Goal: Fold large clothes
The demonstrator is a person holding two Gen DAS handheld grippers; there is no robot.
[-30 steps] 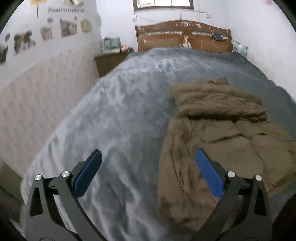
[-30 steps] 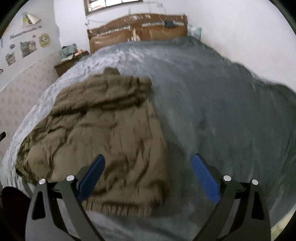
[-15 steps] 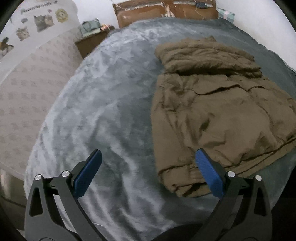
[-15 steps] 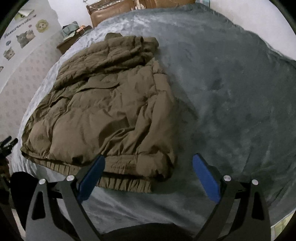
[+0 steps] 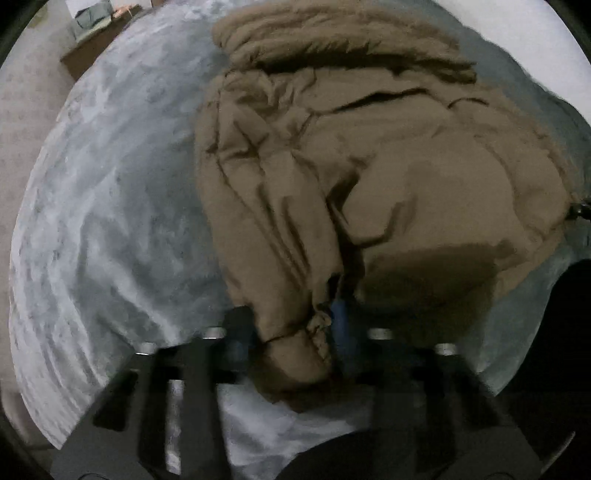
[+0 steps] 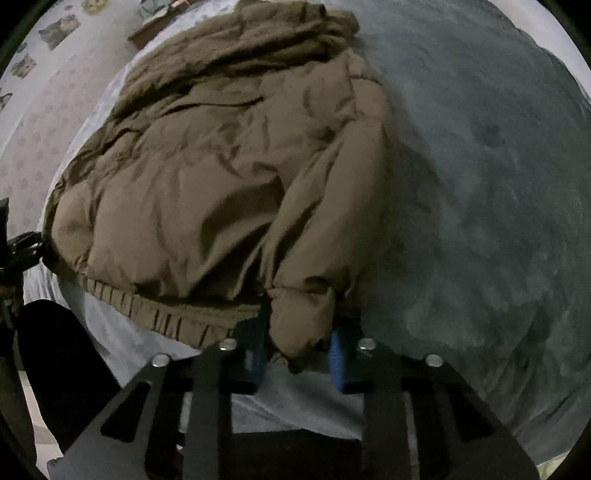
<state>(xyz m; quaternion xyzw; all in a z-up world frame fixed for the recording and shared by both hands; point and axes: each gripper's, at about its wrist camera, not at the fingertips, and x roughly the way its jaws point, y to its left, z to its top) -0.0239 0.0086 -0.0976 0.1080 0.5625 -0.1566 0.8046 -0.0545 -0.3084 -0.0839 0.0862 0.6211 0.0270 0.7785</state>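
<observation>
Between the blue pads of my left gripper (image 5: 293,334) I am pinching a near corner of the brown padded jacket (image 5: 369,166); the jaws have just been closing and are now standing narrow, with bunched fabric filling the gap. My right gripper (image 6: 297,350) is doing the same at the opposite near corner, its jaws also just closed in on a puffed fold of the jacket beside the ribbed hem (image 6: 147,314), which only the right wrist view is showing clearly. Past both pairs of jaws the jacket is lying spread on the grey blanket (image 5: 110,184) covering the bed, with its hood end farthest from me. To the right of the right jaws the blanket is running bare and darker; to the left of the left jaws it is looking paler. Far beyond, the left view is catching a wooden nightstand (image 5: 92,55), while the right view alone is showing cat pictures (image 6: 59,27) on the wall; I am reading no writing or labels anywhere, everything being blurred.
</observation>
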